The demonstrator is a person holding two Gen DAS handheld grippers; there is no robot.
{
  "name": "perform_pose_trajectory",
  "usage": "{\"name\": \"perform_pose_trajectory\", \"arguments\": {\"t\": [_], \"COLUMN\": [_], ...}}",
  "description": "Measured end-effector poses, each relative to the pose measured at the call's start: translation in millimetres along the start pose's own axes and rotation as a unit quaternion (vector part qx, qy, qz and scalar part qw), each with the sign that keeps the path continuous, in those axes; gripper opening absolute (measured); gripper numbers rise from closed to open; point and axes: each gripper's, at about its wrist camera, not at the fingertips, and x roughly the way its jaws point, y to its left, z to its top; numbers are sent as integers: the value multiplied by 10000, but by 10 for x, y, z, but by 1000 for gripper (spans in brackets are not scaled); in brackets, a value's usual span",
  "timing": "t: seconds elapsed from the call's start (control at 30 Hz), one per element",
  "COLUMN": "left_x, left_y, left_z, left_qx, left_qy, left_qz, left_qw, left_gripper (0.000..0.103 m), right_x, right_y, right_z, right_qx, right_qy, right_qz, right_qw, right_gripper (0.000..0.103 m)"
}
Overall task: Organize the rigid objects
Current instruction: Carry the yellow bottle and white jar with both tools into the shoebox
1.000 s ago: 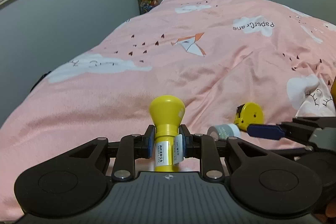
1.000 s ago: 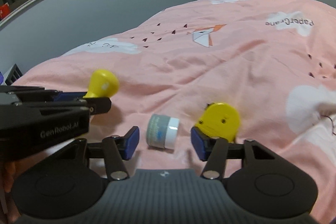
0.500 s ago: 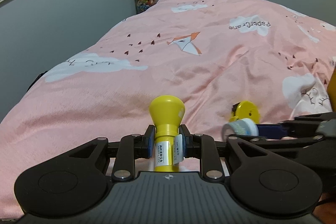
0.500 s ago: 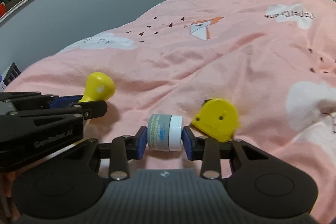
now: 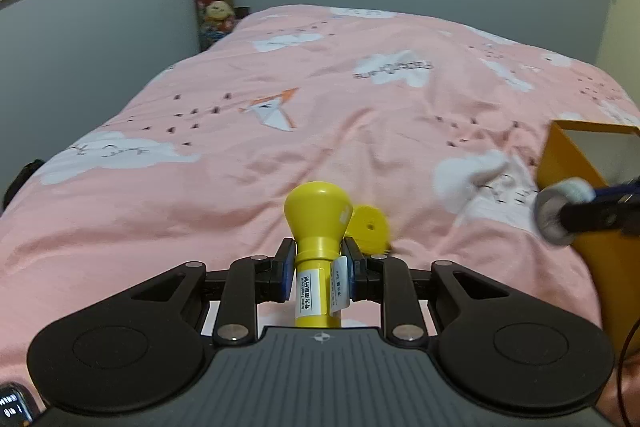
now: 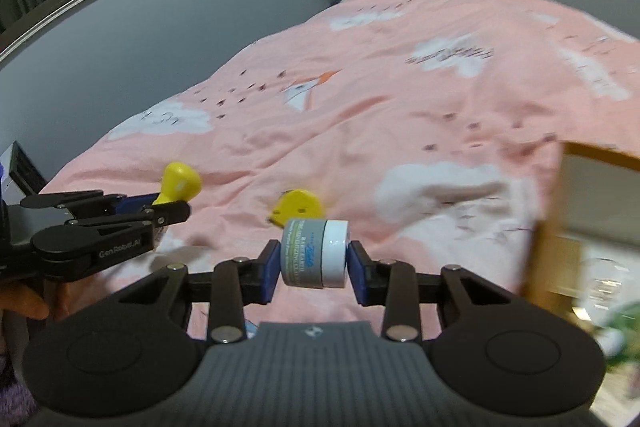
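A: What has changed in the last second?

B: The right gripper point(image 6: 314, 263) now has the small cream jar point(image 6: 314, 253) clamped between its blue pads. A second ago the jar lay on the pink duvet point(image 6: 360, 131) between open jaws; now it is clear of the bedding and carried toward the orange box point(image 6: 548, 227) at the right edge.

A: And the other one?

B: The left gripper point(image 5: 318, 273) is clenched on the neck of the yellow bottle point(image 5: 318, 227), as it was a second ago, and has lifted a little with it.

A: So where does the tidying stand?

B: I judge both hands are loaded and the box is the likely destination. The yellow tape measure point(image 6: 296, 209) lies alone on the duvet, not yet collected.

A: Describe the jar.

B: A squat cylinder, grey-green body with blue lettering, and a white lid point(image 6: 336, 253). It lies on its side, base against one pad and lid top against the other. In the left wrist view it shows blurred point(image 5: 560, 211) in front of the box wall point(image 5: 568, 163).

A: Anything inside the box?

B: Pale inner walls and something glassy and something green, too blurred to name.

A: And the bottle?

B: A bulbous yellow cap, a narrow stem with a white printed label, held upright in the jaws.
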Motion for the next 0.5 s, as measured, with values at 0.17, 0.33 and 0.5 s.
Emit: {"name": "perform_pose_trajectory", "arguments": {"t": [0.17, 0.33, 0.5], "left_x": [-123, -257, -360], "left_y": [-136, -303, -675], "left_z": [3, 87, 202], "left_qx": [105, 163, 419], "left_qy": [-49, -175, -241], "left_qz": [-238, -607, -1214], "left_qw": [9996, 9979, 9914], "left_gripper": [27, 27, 27], "right_x": [-529, -980, -1329], "right_y": [-266, -504, -752], "right_z": [-67, -173, -290], "right_qx": [217, 416, 548], "right_qy": [-214, -416, -516], "right_qz": [-399, -849, -1329], "right_qw": [9987, 9947, 9883], "right_gripper": [36, 36, 36]}}
